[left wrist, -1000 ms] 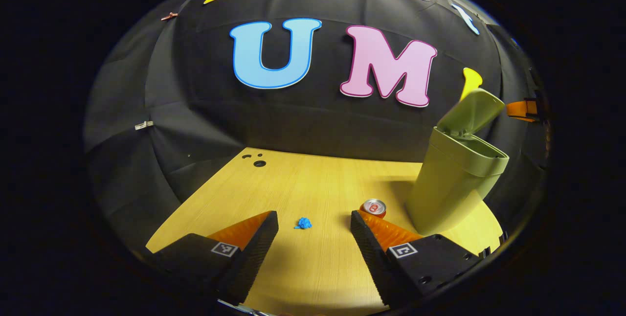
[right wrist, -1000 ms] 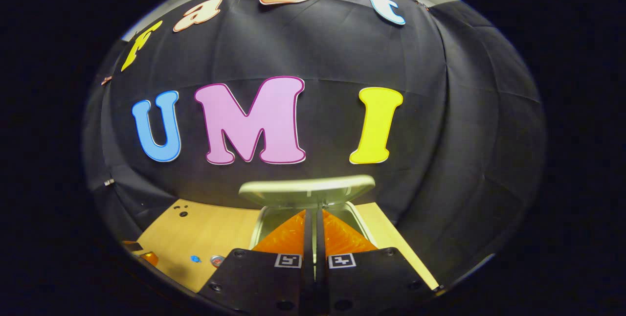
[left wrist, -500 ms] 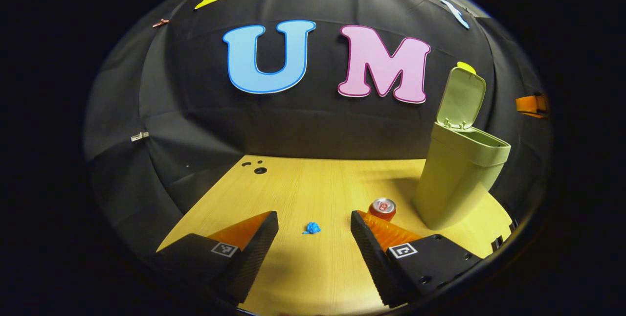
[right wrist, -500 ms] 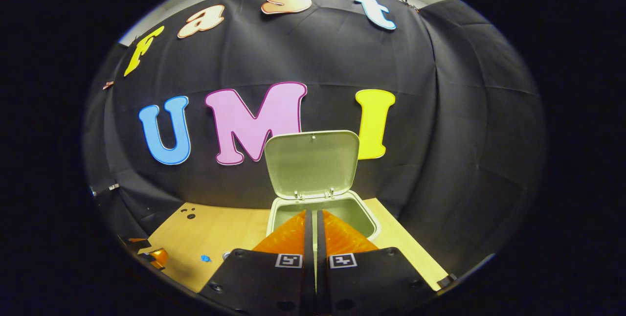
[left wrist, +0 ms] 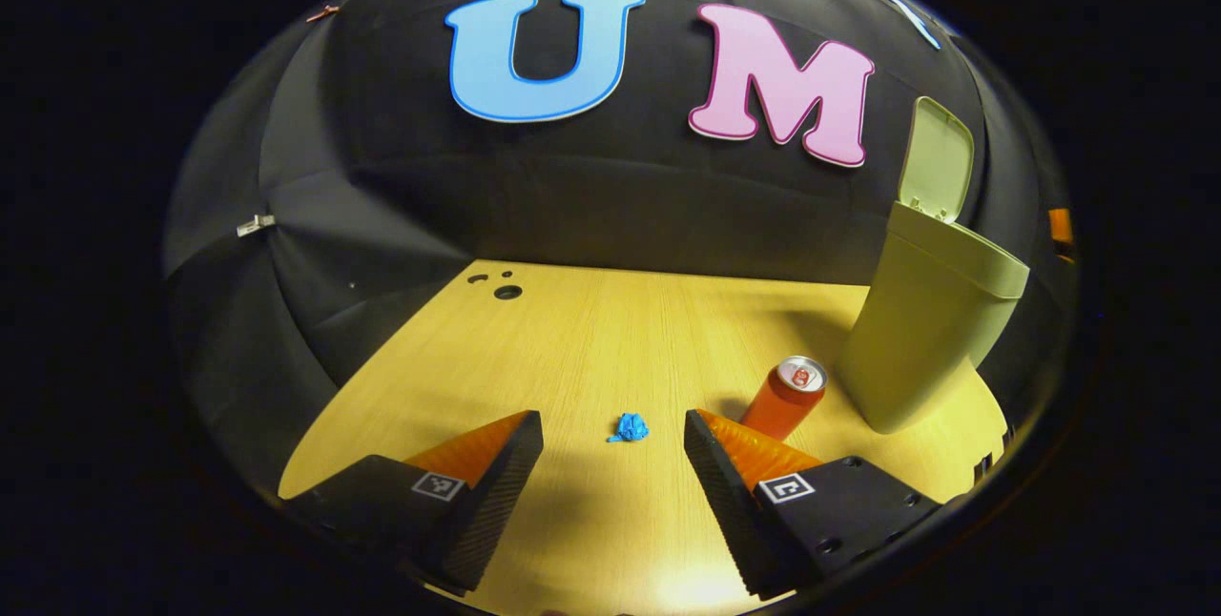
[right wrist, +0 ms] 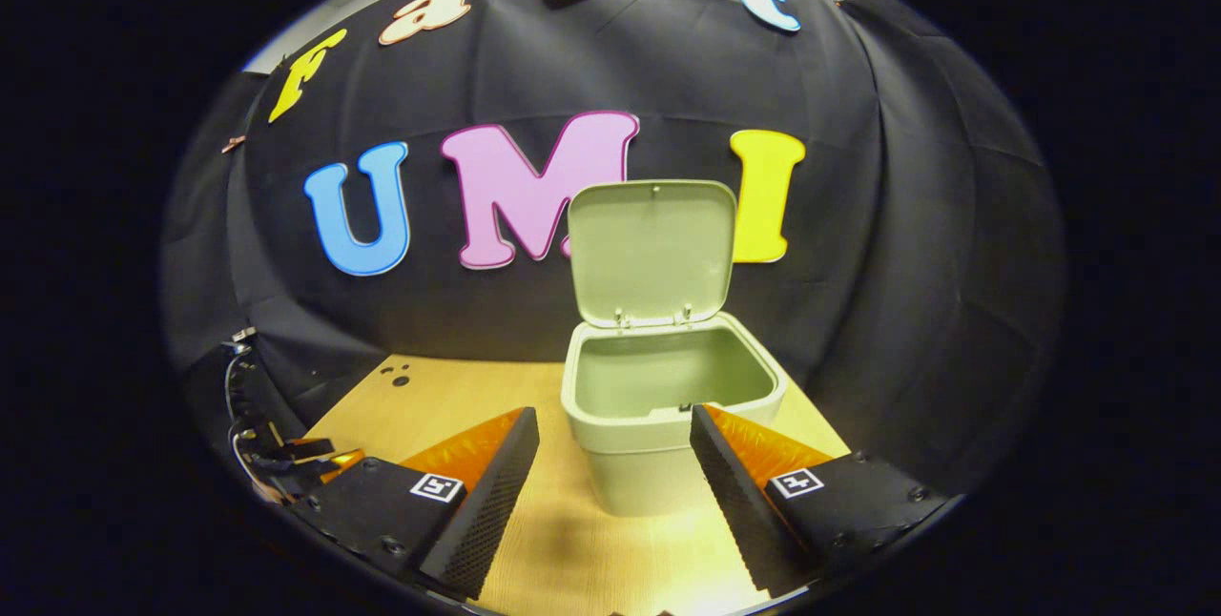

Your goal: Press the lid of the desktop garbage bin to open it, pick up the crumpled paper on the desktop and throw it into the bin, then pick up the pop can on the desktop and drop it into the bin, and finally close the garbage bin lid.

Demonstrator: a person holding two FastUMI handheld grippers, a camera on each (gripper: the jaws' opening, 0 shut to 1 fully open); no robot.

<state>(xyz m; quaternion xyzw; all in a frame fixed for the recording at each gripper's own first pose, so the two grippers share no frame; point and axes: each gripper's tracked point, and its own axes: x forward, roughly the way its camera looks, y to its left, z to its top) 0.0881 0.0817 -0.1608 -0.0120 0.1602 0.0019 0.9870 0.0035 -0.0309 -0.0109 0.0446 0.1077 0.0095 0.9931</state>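
Both tongs [left wrist: 613, 463] [right wrist: 615, 463] spread; crumpled paper [left wrist: 629, 427] on bare desktop [left wrist: 591, 339] beside open bin [right wrist: 668, 397].

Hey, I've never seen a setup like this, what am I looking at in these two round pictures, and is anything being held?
These are two handheld grippers, each carrying a fisheye camera that looks forward along its own two fingers. In the left gripper view, the left gripper is open and empty above a light wooden table. A small crumpled blue paper ball lies between its fingers, farther along the table. An upright orange pop can stands beside a pale green plastic garbage bin. In the right gripper view, the right gripper is open and empty too, facing the bin, whose hinged lid stands open. Nothing is held.
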